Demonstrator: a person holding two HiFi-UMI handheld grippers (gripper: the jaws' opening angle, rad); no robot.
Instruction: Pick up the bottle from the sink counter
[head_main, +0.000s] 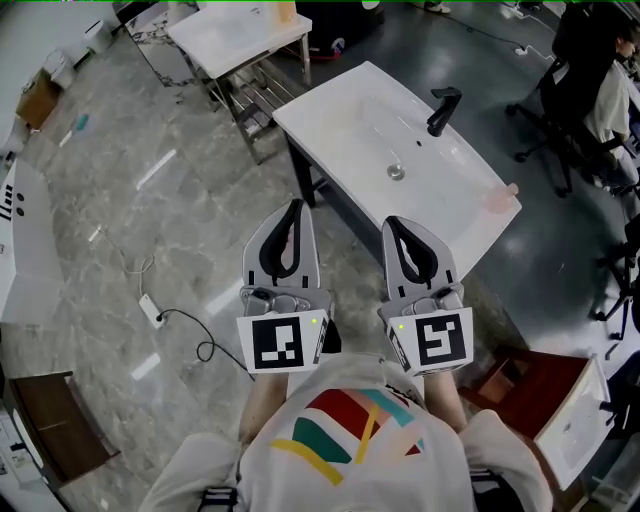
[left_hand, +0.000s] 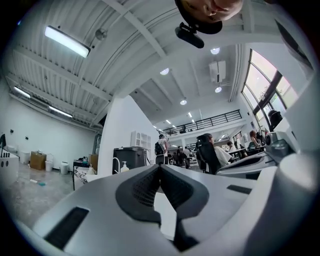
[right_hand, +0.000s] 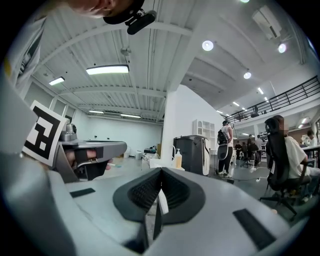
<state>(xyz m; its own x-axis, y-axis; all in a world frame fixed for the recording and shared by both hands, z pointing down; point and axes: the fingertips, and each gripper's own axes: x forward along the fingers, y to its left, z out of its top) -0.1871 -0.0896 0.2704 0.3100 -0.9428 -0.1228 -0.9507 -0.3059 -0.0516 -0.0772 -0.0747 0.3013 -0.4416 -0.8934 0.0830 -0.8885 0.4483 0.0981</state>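
The white sink counter (head_main: 340, 115) stands ahead of me, with a black faucet (head_main: 443, 110) and a round drain (head_main: 396, 172). A pale pink, see-through bottle (head_main: 498, 198) lies at the counter's near right corner. I hold both grippers close to my body, short of the counter's near edge and pointing forward. The left gripper (head_main: 294, 207) is shut with nothing in it, its pads meeting in the left gripper view (left_hand: 160, 167). The right gripper (head_main: 392, 222) is also shut and empty (right_hand: 161, 171), with the bottle some way ahead and to its right.
A second white table (head_main: 240, 35) on a metal frame stands beyond the sink, carrying an orange pump bottle (head_main: 285, 12) (right_hand: 178, 159). A power strip and cable (head_main: 152, 310) lie on the floor to the left. A person on an office chair (head_main: 590, 80) sits at the right, and a brown box (head_main: 530, 385) is near my right side.
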